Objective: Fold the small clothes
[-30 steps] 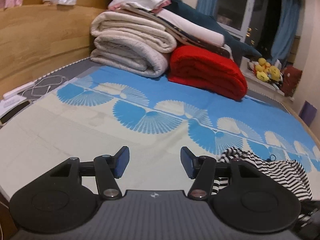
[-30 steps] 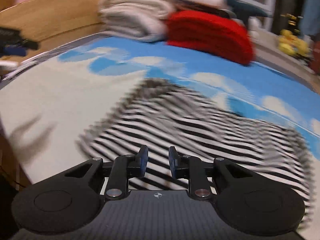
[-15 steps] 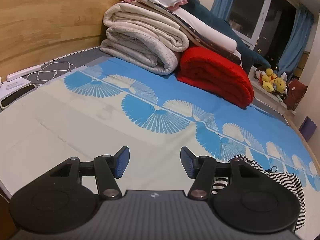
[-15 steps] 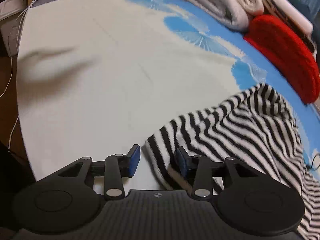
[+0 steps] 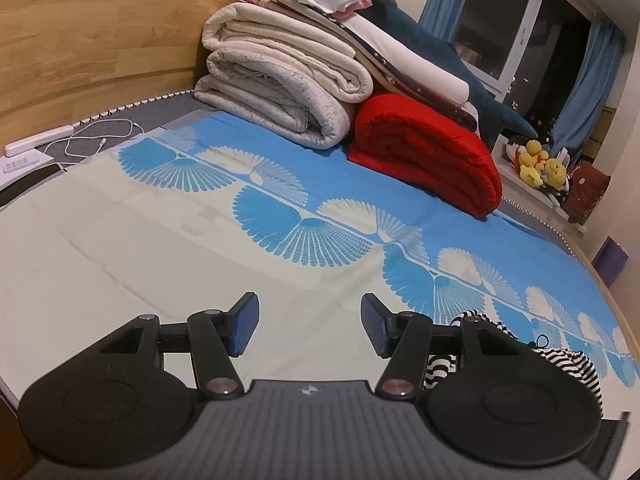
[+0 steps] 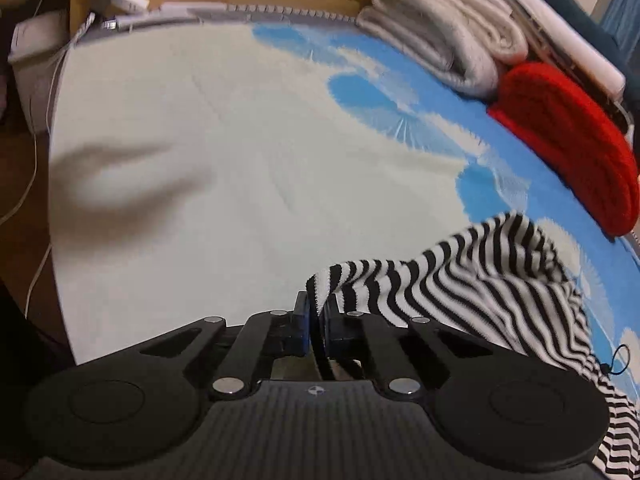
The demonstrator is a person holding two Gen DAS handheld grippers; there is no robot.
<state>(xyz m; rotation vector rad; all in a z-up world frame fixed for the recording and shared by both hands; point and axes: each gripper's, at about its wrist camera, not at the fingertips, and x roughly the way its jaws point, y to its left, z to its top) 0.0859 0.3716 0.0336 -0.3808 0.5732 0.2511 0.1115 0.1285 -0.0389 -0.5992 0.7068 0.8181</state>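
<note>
A black-and-white striped garment lies crumpled on the bed at the lower right of the right wrist view. My right gripper is shut on its near corner, and the cloth rises from the jaws and trails off to the right. A part of the garment also shows in the left wrist view, behind the right finger. My left gripper is open and empty, low over the cream part of the bed sheet, with the garment to its right.
Folded cream blankets and a red blanket are stacked at the head of the bed against a wooden headboard. A white power strip and cable lie at the bed's left edge. Plush toys sit by the window.
My right gripper has closed on the corner of the striped garment, which was between its open fingers half a second ago. The left gripper stays open and has drifted slightly.
</note>
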